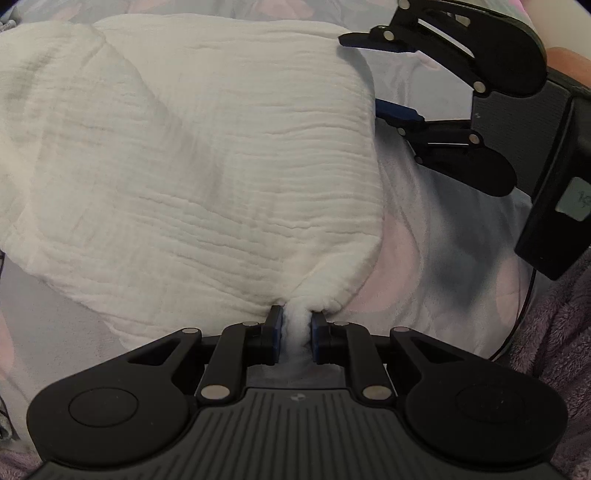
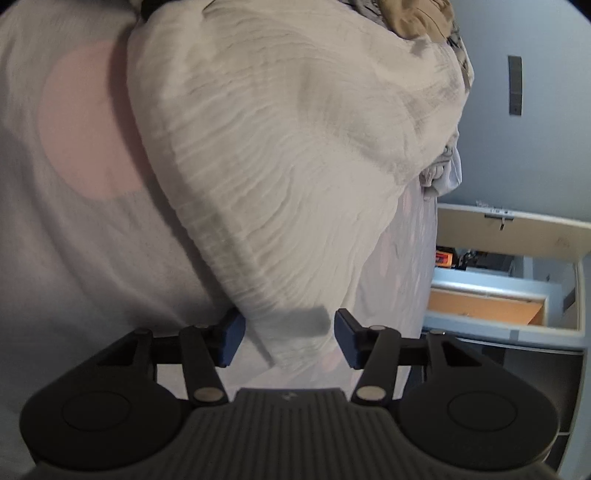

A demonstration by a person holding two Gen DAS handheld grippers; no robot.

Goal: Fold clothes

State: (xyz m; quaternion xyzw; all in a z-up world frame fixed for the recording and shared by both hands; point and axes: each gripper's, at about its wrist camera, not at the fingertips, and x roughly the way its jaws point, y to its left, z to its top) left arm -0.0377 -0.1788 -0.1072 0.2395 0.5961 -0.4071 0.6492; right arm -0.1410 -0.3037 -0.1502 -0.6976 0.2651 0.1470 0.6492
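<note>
A white crinkled cloth (image 1: 207,158) lies spread on a pale sheet with pink patches (image 1: 436,240). At the near edge of the cloth my left gripper (image 1: 297,334) is shut on a bunched fold, which is squeezed between its blue pads. My right gripper (image 1: 364,74) shows at the cloth's right edge, jaws apart. In the right wrist view the same cloth (image 2: 277,147) runs down to a corner that lies between the spread jaws of my right gripper (image 2: 290,338). The blue pads (image 2: 232,338) stand clear of the fabric on both sides.
A heap of beige and grey clothes (image 2: 417,18) sits beyond the cloth. The bed ends on the right, with open wooden drawers (image 2: 498,291) and a grey wall past it. A purple fuzzy blanket (image 1: 554,332) and a thin black cable (image 1: 519,317) lie at the right.
</note>
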